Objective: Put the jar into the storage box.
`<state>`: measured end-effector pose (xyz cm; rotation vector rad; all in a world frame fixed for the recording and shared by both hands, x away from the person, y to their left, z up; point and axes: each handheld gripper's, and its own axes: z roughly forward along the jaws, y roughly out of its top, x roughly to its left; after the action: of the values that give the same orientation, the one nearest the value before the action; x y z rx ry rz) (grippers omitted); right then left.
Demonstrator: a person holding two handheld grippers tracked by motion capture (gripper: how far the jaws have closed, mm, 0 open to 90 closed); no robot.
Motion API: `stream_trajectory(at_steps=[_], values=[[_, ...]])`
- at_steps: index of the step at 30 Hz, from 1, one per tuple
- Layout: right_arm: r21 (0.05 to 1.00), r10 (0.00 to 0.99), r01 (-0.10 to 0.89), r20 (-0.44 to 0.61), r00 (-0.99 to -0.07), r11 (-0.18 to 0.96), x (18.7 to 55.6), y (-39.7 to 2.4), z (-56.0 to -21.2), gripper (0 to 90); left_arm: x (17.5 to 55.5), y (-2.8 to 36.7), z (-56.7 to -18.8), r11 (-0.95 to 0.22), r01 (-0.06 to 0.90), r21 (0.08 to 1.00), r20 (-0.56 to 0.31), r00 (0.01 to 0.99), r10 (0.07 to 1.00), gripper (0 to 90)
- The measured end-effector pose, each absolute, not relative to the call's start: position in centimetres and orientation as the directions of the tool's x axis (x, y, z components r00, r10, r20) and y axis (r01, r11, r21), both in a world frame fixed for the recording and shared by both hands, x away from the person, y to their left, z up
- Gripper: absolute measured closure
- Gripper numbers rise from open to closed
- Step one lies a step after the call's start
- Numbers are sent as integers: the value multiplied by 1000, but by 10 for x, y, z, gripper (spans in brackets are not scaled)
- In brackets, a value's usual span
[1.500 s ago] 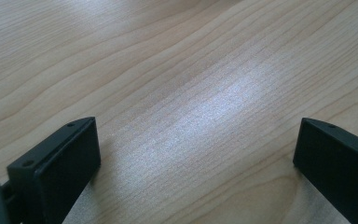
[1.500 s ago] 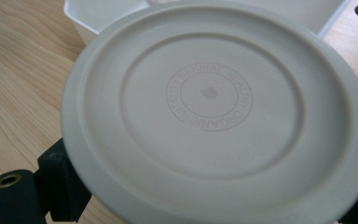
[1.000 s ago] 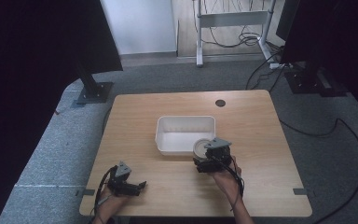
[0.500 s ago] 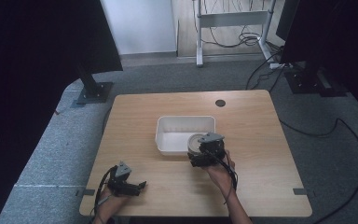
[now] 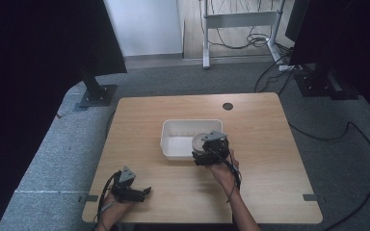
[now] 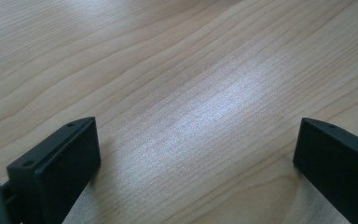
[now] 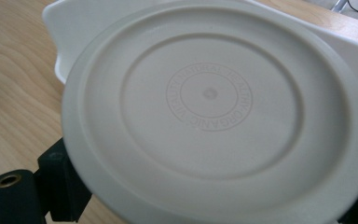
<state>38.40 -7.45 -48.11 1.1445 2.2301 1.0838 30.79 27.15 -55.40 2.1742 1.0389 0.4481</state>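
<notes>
Since the earlier frames the right gripper [image 5: 206,150] has travelled up the frame from the bare wood to the lower right corner of the white rectangular plastic tub [image 5: 183,139], carrying a round off-white plastic lid [image 5: 200,141]; the left gripper [image 5: 142,191] has stayed at the lower left of the light wooden table [image 5: 260,125]. In the high view the lid sits over the tub's lower right rim. In the left gripper view the two black jaws stand wide apart over bare wood grain. In the right gripper view the lid [image 7: 214,107], embossed with ringed lettering, is clamped between the jaws, with the tub [image 7: 74,23] behind it at the upper left.
</notes>
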Motion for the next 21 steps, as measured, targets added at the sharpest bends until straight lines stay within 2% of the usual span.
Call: stream_trajectory(at_steps=[21], values=[[779,839,509,-39,-543,365,413,-58,-494,91,308,271,-554,-452,550,702,16,622,783,2]])
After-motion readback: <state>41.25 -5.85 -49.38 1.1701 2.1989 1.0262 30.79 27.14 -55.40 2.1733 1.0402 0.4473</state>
